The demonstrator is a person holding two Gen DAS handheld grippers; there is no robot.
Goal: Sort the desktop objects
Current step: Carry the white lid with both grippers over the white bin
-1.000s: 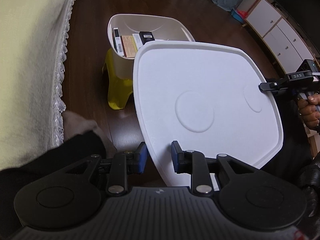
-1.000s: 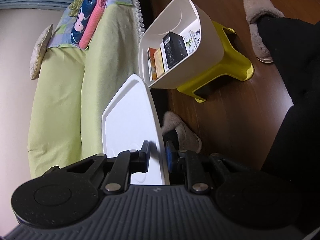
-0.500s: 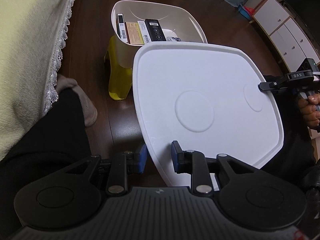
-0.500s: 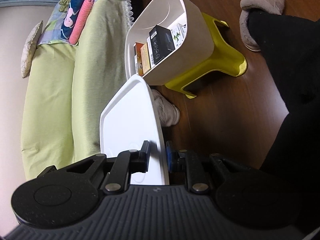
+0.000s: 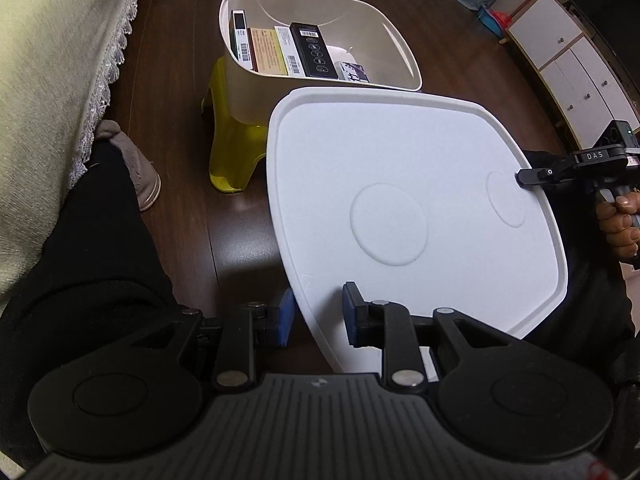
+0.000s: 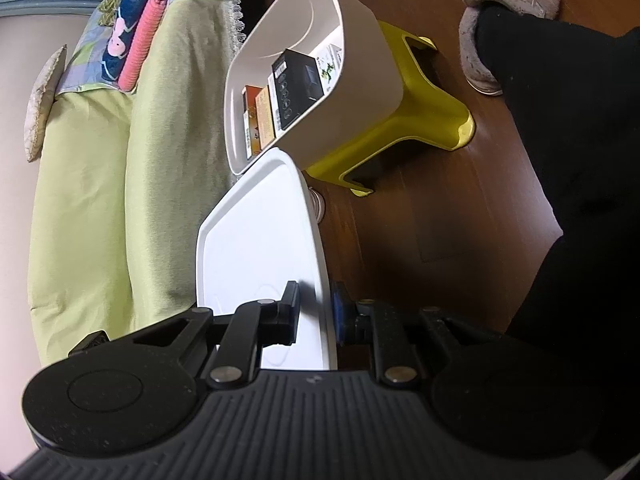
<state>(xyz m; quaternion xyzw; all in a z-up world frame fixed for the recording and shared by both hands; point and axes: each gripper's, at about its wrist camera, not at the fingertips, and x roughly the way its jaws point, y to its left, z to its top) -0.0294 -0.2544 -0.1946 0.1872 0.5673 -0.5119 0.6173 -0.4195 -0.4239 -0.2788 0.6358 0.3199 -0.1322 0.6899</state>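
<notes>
Left gripper (image 5: 317, 314) clamps the near-left rim of the white lid (image 5: 400, 216); right gripper (image 6: 315, 312) pinches the opposite rim. Lid is carried in the air between them, just short of the white bin (image 5: 392, 44) on the yellow stool (image 5: 236, 152). Boxes (image 5: 280, 52) already stand packed in the bin, so sorting looks done; capping remains. Lid's long axis runs gripper to gripper, with its far edge pointing towards the bin, tilted slightly.
</notes>
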